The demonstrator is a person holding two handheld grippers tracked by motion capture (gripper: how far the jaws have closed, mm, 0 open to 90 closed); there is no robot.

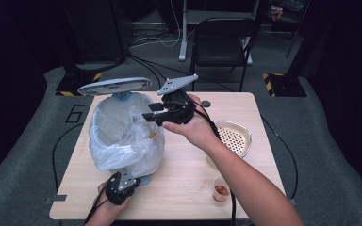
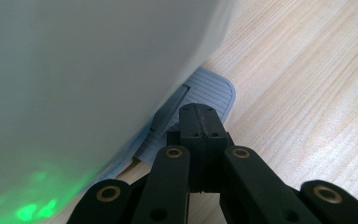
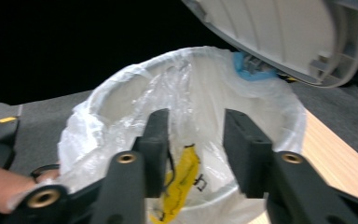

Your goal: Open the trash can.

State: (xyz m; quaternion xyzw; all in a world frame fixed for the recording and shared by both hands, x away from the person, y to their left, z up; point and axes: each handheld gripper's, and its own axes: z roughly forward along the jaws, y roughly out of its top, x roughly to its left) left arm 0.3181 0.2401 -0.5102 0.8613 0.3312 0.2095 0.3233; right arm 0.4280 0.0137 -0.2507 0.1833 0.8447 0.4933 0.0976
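Pressing the pedal (image 2: 200, 93) at the bin's (image 1: 122, 136) 6 o'clock, the clenched left gripper (image 1: 121, 184) holds the lid (image 1: 114, 86) up. Right gripper (image 1: 152, 114), released and empty, hovers at the rim's 3 o'clock; a yellow peel (image 3: 182, 184) lies inside, so the drop looks done, lid closing left.

The left gripper (image 2: 200, 116) is pointing its two black jaws, pressed tight together, at a ridged blue-grey pedal (image 2: 209, 91), and the jaw tips are sitting on or just over it, though whether they are touching is hard to tell. The pedal is sticking out from under a big white bin (image 2: 84, 74) that is leaning across the left side. Everything is resting on a light wooden table (image 2: 307, 93).
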